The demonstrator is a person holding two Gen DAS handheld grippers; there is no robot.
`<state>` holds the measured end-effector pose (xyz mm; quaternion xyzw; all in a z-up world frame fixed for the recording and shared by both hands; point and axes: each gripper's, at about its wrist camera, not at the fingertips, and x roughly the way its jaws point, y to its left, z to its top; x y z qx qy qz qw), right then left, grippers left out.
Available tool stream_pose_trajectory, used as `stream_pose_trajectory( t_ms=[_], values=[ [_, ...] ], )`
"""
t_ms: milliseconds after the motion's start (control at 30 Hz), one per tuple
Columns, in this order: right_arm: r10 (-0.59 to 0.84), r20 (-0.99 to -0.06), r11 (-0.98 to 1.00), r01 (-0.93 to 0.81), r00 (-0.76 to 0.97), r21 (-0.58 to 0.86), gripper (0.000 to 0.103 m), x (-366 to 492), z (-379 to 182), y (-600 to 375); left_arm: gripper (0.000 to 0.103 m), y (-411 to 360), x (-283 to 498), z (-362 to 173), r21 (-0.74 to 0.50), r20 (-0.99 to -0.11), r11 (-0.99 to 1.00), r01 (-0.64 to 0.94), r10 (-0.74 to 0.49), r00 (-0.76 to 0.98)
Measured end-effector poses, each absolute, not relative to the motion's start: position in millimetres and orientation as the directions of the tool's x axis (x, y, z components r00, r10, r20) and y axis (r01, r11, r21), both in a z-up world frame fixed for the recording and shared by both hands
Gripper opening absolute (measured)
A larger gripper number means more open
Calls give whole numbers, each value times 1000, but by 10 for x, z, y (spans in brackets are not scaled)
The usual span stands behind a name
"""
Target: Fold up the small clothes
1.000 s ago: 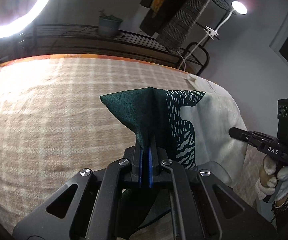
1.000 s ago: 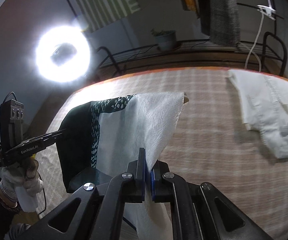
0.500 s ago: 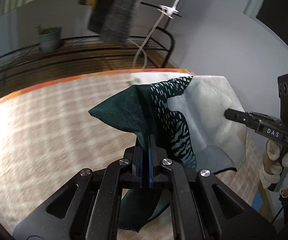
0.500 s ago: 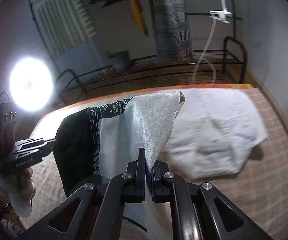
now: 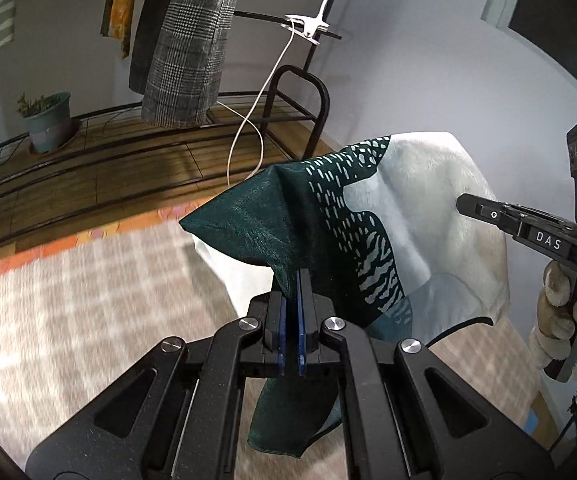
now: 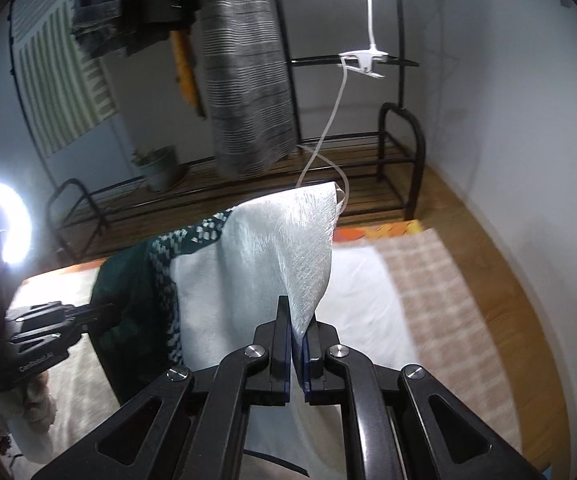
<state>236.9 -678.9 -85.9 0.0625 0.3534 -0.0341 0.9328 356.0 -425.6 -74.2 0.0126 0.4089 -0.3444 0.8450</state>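
Moved: garment (image 5: 368,216) carried across; white clothing (image 6: 364,300) now directly behind it, lower centre.
Left gripper (image 5: 291,276): clenched on green corner.
Right gripper (image 6: 297,312): clenched on pale corner.
Meaning: likely transfer to the folded pile.

Left gripper (image 5: 291,280) sits at six o'clock of its own view, clamped on one corner of the garment (image 5: 368,216), which hangs above the checked cloth (image 5: 68,300). At three o'clock, the right gripper (image 5: 464,202) pinches the opposite corner. In the right wrist view another garment (image 6: 368,304) lies flat on that cloth, behind the lifted one. Beyond, at twelve, a rack (image 5: 168,148) carries a potted plant (image 5: 46,120) at ten o'clock.
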Motion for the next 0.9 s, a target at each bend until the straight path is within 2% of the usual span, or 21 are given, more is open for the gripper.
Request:
stream_pose_trajectory(
  t_ms=[467,600,633,667,700,767,900],
  values=[
    [-123,-715,989,145,688,-30,1,3054,-1457,-6957,2,-4650,3960,-1223,-120,-738,812,572,-458,495],
    [-149,-744,984,170,652,-48,2,3141,-1588,-7009,2,-4664,4001,-1311,-113,-759,823,556,-433,486],
    [-181,-750,978,193,636,-73,7,3163,-1618,-7027,4,-4668,4011,-1324,-102,-768,829,550,-417,486],
    [-205,-750,974,207,629,-93,15,3179,-1622,-7039,14,-4673,4017,-1330,-86,-773,834,545,-401,492],
    [-226,-751,969,219,620,-111,23,3180,-1634,-7052,34,-4670,4018,-1333,-72,-778,839,539,-385,497],
    [-238,-755,966,233,611,-115,30,3164,-1638,-7076,48,-4628,3995,-1313,-60,-771,847,528,-375,514],
    [-240,-755,963,245,610,-109,30,3083,-1579,-7075,49,-4570,3925,-1243,-50,-766,844,533,-375,522]
  ],
)
